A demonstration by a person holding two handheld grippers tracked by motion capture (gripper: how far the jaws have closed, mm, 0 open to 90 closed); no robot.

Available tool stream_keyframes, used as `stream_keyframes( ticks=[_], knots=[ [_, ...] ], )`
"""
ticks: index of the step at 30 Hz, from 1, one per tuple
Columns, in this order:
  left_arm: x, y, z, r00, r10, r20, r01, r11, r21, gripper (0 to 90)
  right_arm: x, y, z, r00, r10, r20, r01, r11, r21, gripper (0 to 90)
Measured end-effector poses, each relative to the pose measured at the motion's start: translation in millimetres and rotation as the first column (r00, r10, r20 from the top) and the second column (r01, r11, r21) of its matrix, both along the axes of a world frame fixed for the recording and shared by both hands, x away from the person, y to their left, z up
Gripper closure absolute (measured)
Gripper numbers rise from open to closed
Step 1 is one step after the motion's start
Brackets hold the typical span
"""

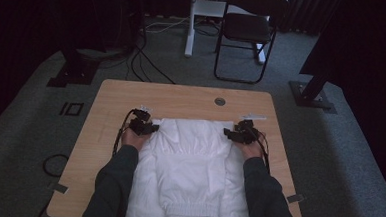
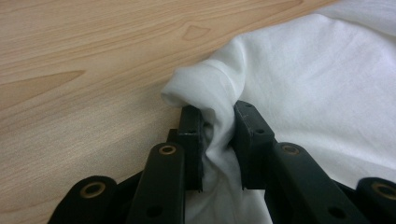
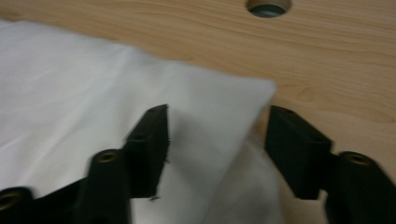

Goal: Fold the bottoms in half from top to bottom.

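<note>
A white garment (image 1: 190,163) lies folded on the wooden table (image 1: 181,95), its ribbed hem toward the near edge. My left gripper (image 1: 147,127) is at its far left corner. In the left gripper view that gripper (image 2: 218,114) is shut on a bunched fold of the white cloth (image 2: 303,70). My right gripper (image 1: 232,134) is at the far right corner. In the right gripper view it (image 3: 219,114) stands open, one jaw over the cloth (image 3: 93,79) and the other just past its edge, so the corner lies between them.
A round cable hole (image 1: 220,101) sits in the table beyond the garment, also seen in the right gripper view (image 3: 268,5). On the carpet behind the table are a black chair (image 1: 247,29), cables (image 1: 143,61) and two stand bases. Bare wood borders the garment left and right.
</note>
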State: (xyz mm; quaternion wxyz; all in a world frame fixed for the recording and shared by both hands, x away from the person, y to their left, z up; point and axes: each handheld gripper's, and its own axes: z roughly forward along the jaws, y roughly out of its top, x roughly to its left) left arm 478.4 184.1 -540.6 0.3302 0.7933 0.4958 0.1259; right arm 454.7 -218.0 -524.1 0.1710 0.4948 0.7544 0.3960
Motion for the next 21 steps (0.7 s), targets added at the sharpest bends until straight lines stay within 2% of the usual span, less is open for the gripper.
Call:
stream_keyframes(
  ticks=[3, 5, 8, 9, 10, 14, 16, 17, 19, 21],
  knots=[
    [0.3, 0.6, -0.3, 1.0, -0.002, 0.001, 0.002, 1.0, -0.006, 75.1, 23.3, -0.7, -8.1, 0.9987, -0.035, -0.038, 0.036, 0.999, 0.008, 30.4],
    [0.4, 0.9, -0.5, 1.0, -0.003, 0.0, 0.003, 1.0, -0.009, 75.1, 34.6, 1.0, -15.4, 0.9963, -0.034, -0.078, 0.034, 0.999, 0.003, 26.8],
    [0.4, 1.3, -0.6, 1.0, -0.004, 0.001, 0.004, 0.9999, -0.011, 75.1, 43.3, 4.4, -25.0, 0.9925, -0.035, -0.118, 0.032, 0.999, -0.021, 26.5],
    [0.5, 1.4, -0.6, 1.0, -0.003, 0.0, 0.003, 0.9999, -0.012, 75.1, 43.8, 5.0, -26.6, 0.9928, -0.037, -0.114, 0.034, 0.999, -0.027, 27.0],
    [0.5, 1.3, -0.7, 1.0, -0.001, -0.001, 0.001, 0.9999, -0.014, 75.1, 43.3, 6.0, -26.7, 0.9929, -0.042, -0.112, 0.039, 0.999, -0.029, 30.5],
    [-0.2, -0.4, 0.5, 0.9997, 0.013, -0.019, -0.014, 0.9997, -0.022, 78.6, 37.8, 10.9, -24.6, 0.9918, 0.015, -0.127, -0.017, 1.0, -0.019, 64.5],
    [-1.6, -2.3, 2.3, 0.9999, 0.009, -0.009, -0.009, 1.0, 0.0, 81.2, 36.6, 11.6, -24.2, 0.9904, 0.014, -0.138, -0.016, 1.0, -0.017, 78.6],
    [-2.0, -1.8, 3.2, 0.9999, 0.015, -0.007, -0.015, 0.9999, -0.004, 82.2, 36.6, 10.8, -24.0, 0.9904, 0.014, -0.138, -0.016, 1.0, -0.008, 83.1],
    [-3.0, 4.8, 8.0, 0.9995, 0.033, 0.0, -0.033, 0.9979, -0.056, 83.4, 35.7, 8.9, -20.7, 0.993, 0.004, -0.118, -0.006, 1.0, -0.018, 85.3],
    [-3.6, 14.1, 15.2, 0.999, 0.043, 0.013, -0.041, 0.9917, -0.122, 83.9, 33.6, 4.7, -11.9, 0.997, -0.003, -0.078, 0.002, 1.0, -0.01, 85.6]
  ],
)
